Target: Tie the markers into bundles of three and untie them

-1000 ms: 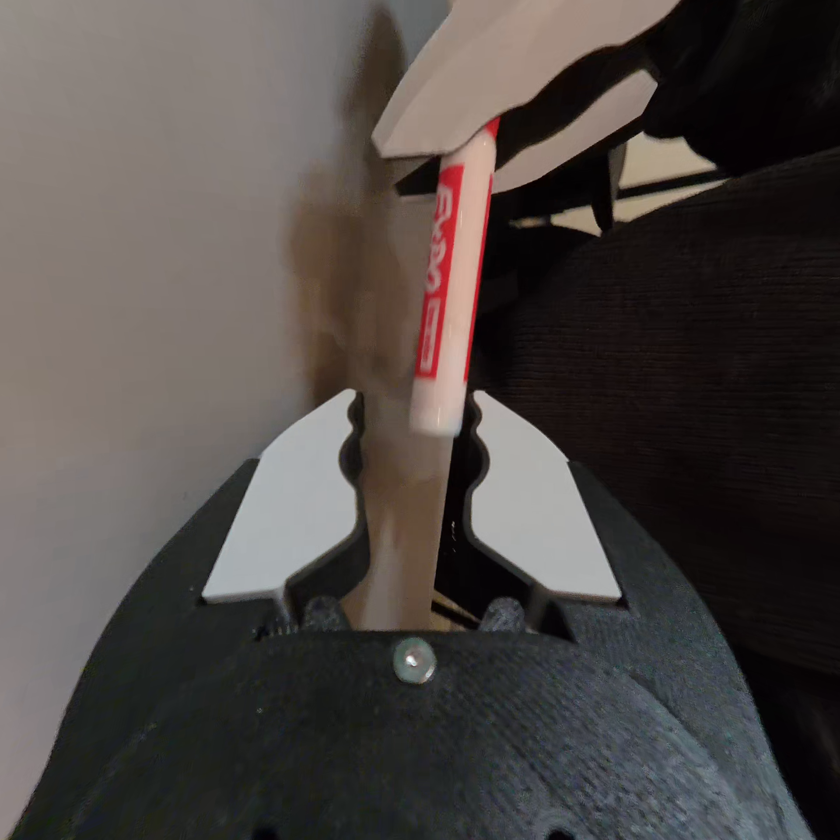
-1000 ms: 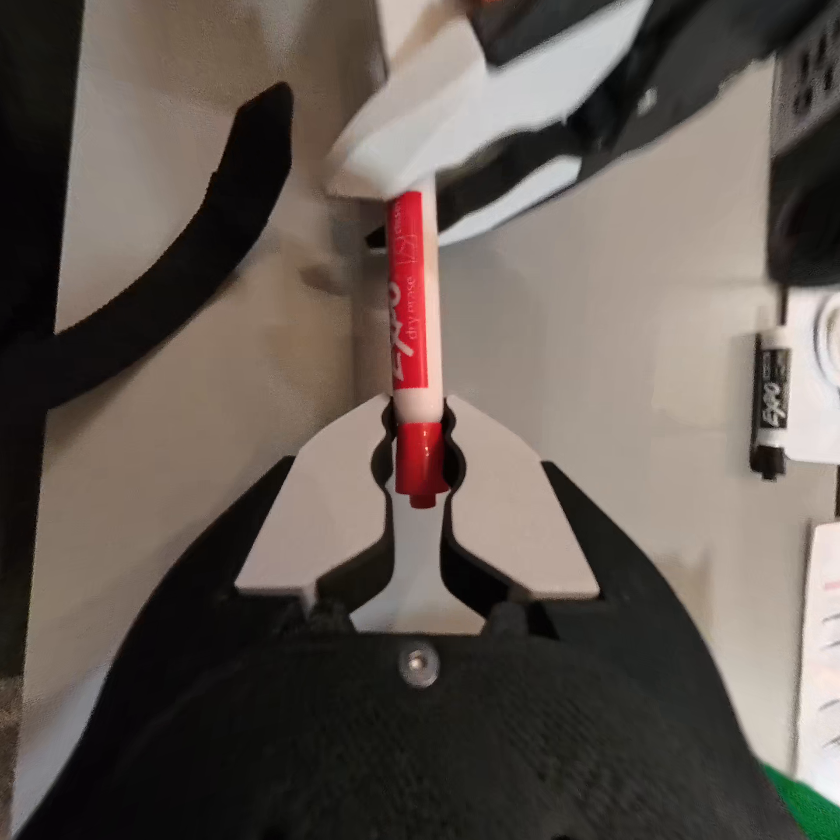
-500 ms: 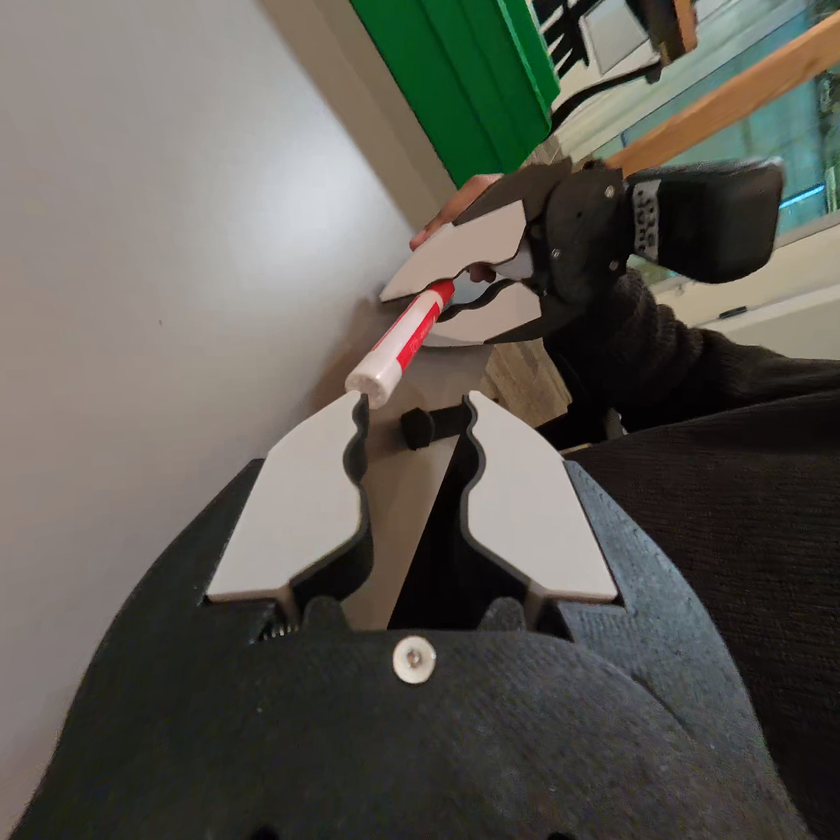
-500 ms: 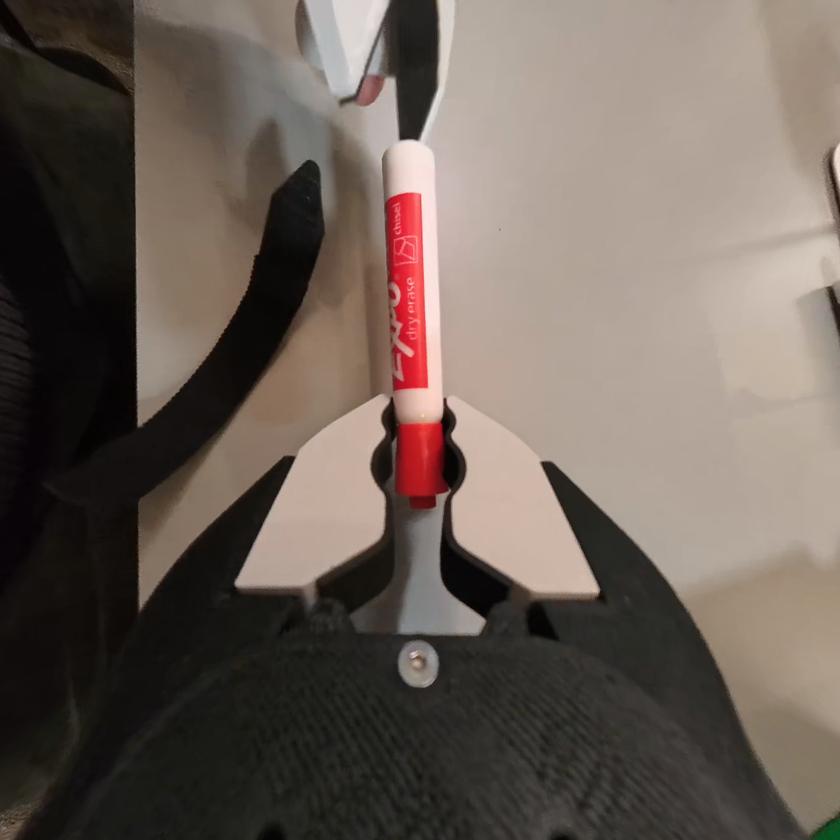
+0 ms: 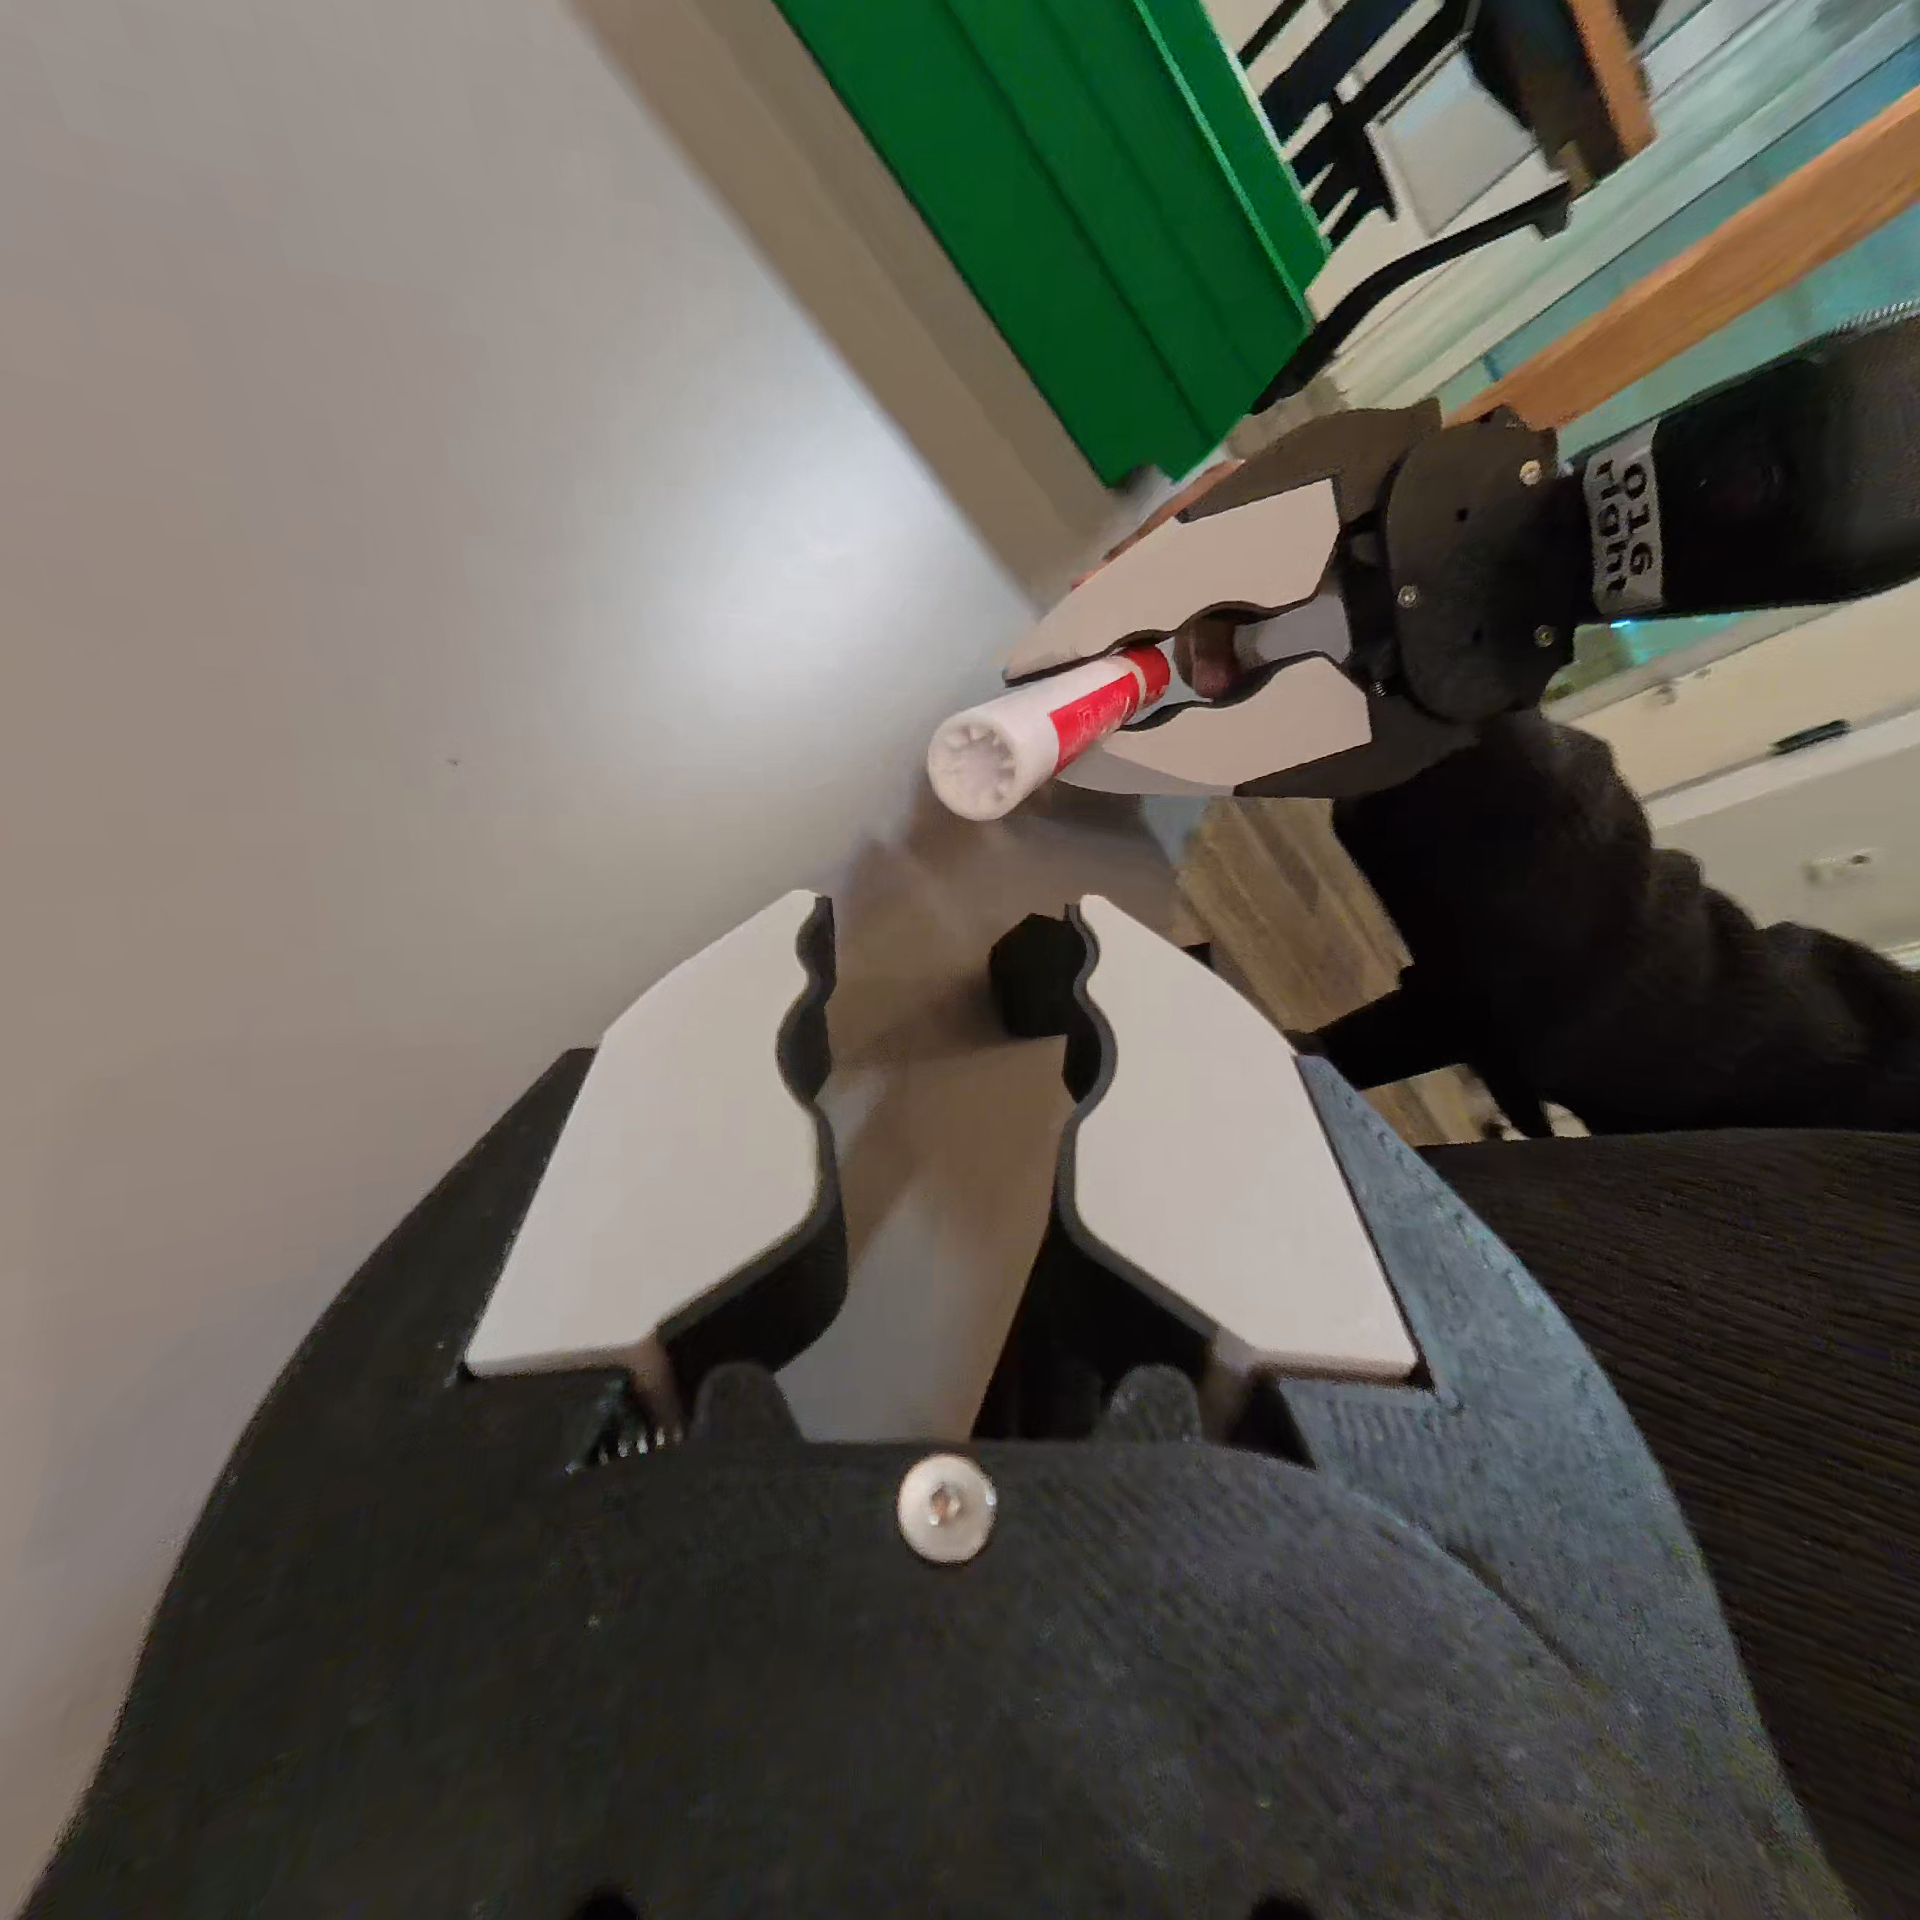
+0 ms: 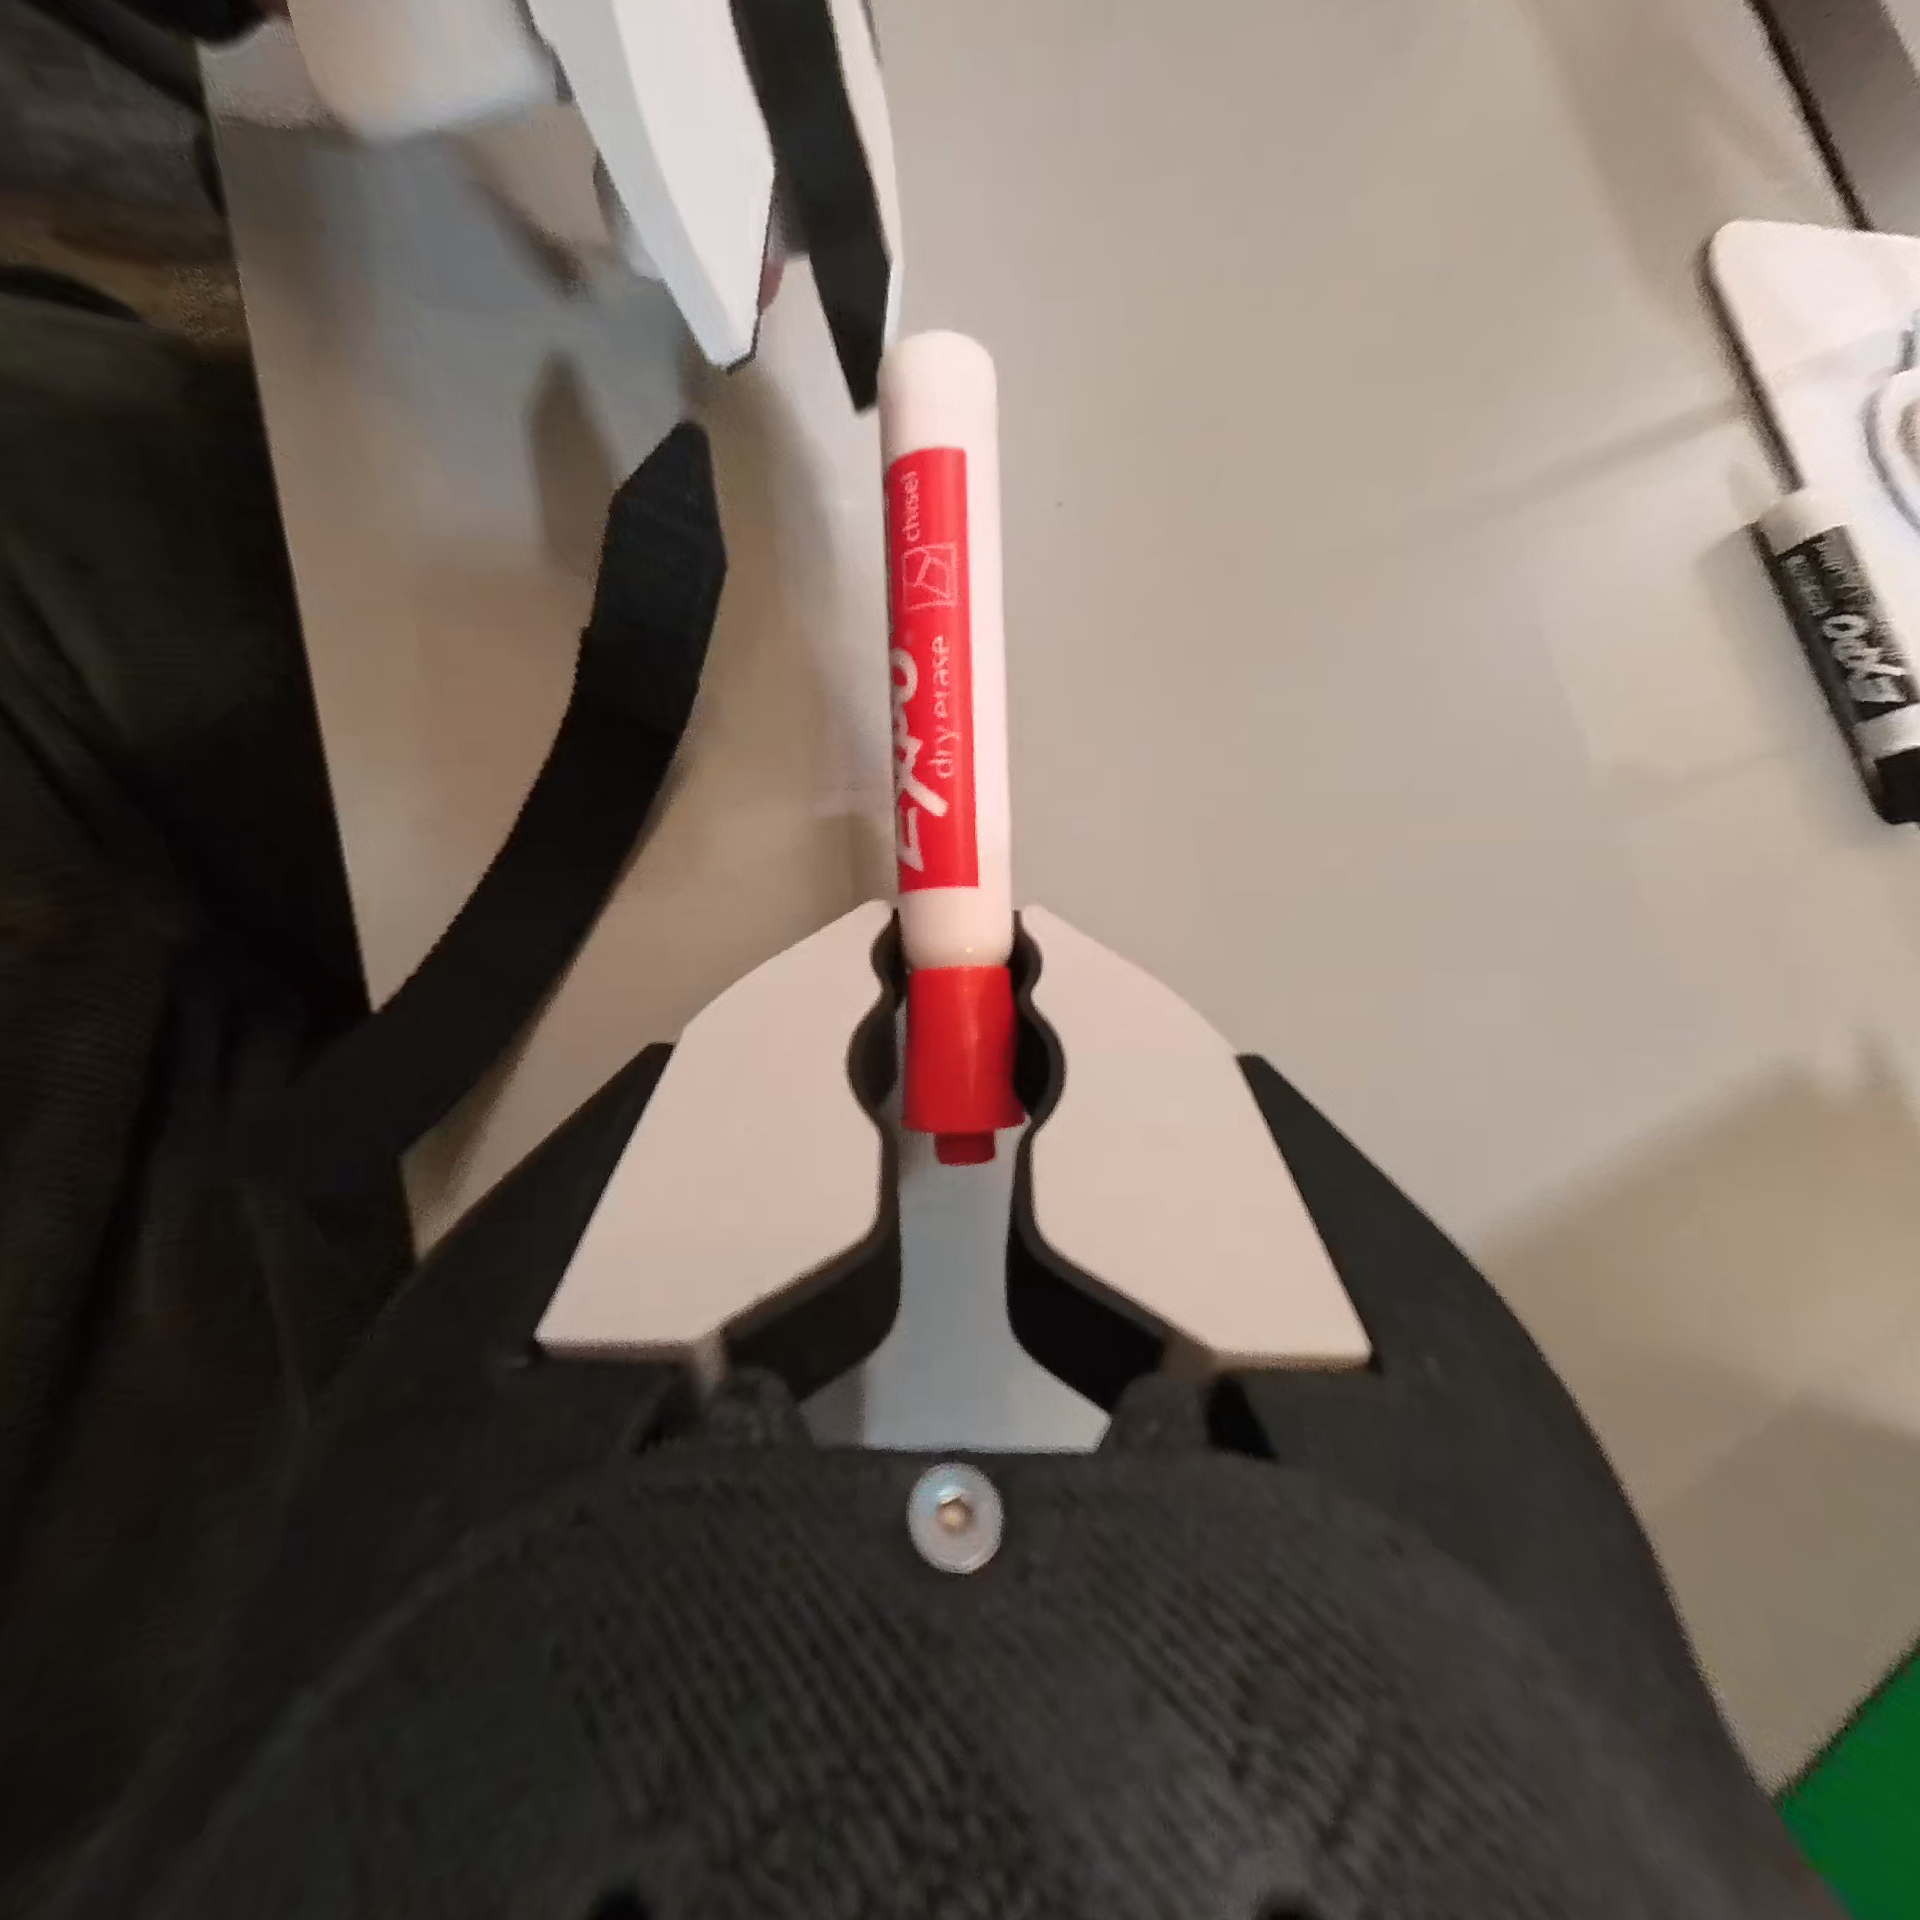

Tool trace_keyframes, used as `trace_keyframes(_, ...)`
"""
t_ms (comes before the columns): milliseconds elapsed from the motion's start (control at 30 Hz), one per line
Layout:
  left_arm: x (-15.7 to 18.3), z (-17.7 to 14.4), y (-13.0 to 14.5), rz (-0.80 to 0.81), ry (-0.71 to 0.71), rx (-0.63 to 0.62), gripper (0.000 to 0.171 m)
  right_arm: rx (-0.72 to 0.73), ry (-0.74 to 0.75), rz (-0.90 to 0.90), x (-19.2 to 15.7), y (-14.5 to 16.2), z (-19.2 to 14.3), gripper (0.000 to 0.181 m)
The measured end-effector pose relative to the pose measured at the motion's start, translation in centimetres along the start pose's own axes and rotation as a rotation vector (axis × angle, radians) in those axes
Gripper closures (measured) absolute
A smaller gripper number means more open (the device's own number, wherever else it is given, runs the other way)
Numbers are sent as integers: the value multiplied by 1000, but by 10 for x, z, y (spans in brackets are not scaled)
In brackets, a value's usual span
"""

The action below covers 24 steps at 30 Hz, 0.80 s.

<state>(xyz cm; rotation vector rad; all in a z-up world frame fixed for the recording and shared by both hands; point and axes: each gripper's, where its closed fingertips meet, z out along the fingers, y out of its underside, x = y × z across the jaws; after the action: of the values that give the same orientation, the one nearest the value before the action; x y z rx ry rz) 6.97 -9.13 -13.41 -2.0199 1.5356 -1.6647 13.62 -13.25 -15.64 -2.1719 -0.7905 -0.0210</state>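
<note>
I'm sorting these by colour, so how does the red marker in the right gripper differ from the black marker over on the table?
The red marker is clamped by its cap end in the right gripper, off the table; the black marker lies flat, free, partly cut off by the frame. One's label is red, the other's black. Both have white barrels.

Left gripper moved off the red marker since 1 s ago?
Yes. The left gripper let go and backed off the red marker, toward the table edge.
</note>
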Motion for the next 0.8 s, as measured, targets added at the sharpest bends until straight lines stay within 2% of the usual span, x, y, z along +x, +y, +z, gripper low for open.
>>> trace_keyframes(100,16,6,0,-28,93,13,126,13,31,-53,-6,-3,-11,163)
trace_keyframes(200,16,13,0,-65,114,8,126,30,12,-112,-12,-2,-13,163)
trace_keyframes(333,20,15,-7,-122,206,35,151,25,-51,-83,-15,0,-3,163)
trace_keyframes(400,21,14,-10,-164,244,44,152,10,-49,-91,-14,3,0,163)
trace_keyframes(800,25,16,-3,-75,168,11,152,-35,-2,-136,-16,8,7,163)
